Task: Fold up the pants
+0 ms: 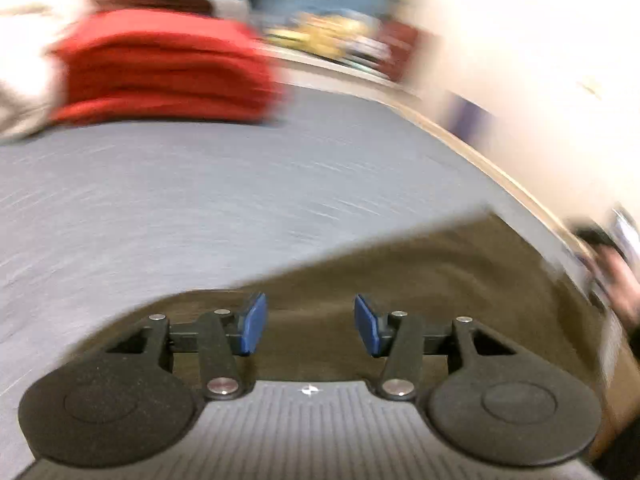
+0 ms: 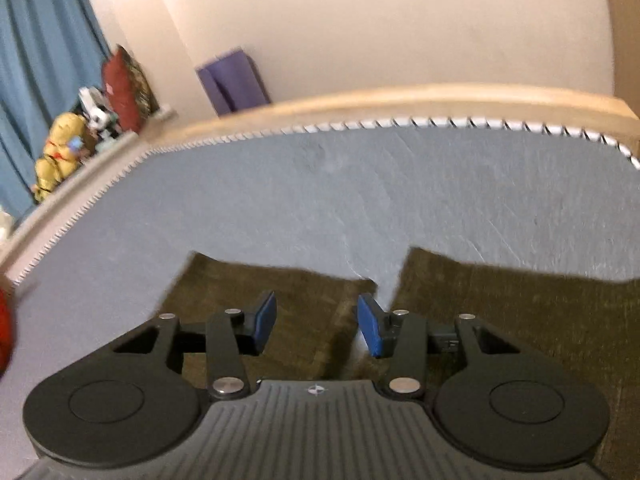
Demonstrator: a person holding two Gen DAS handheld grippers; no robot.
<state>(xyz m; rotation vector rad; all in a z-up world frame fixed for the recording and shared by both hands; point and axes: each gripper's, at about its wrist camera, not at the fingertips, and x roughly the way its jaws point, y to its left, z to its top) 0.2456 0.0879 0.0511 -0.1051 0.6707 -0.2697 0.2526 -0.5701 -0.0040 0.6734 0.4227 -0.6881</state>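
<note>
Grey sheeting [image 2: 360,200] covers a bed that fills most of both wrist views, edged by a pale wooden frame [image 2: 400,100] with a cream wall behind it. Blue curtains [image 2: 36,60] hang at ten o'clock in the right wrist view, and a shelf below them carries a yellow toy figure [image 2: 60,148] and a dark red cushion [image 2: 120,88]. A purple item [image 2: 232,80] leans against the wall at about eleven o'clock.

In the left wrist view, which is smeared by motion, a stack of folded red cloth [image 1: 168,68] sits on the sheet at eleven o'clock, with pale bedding to its left.

The pants [image 1: 420,280], dark olive-brown, lie flat on the sheet at the near edge of both views. From the right wrist camera two leg ends show, one at seven o'clock and one at four o'clock, with a wedge of grey sheet between them near the centre.

The left gripper [image 1: 310,322] has its blue pads [image 1: 254,322] parted, with only the pants' fabric seen beyond the gap and nothing pinched. The right gripper [image 2: 316,324] likewise stands with jaws apart above the gap between the legs, its pads [image 2: 370,326] clear of the cloth. A hand [image 1: 620,280] shows, blurred, at three o'clock in the left view.
</note>
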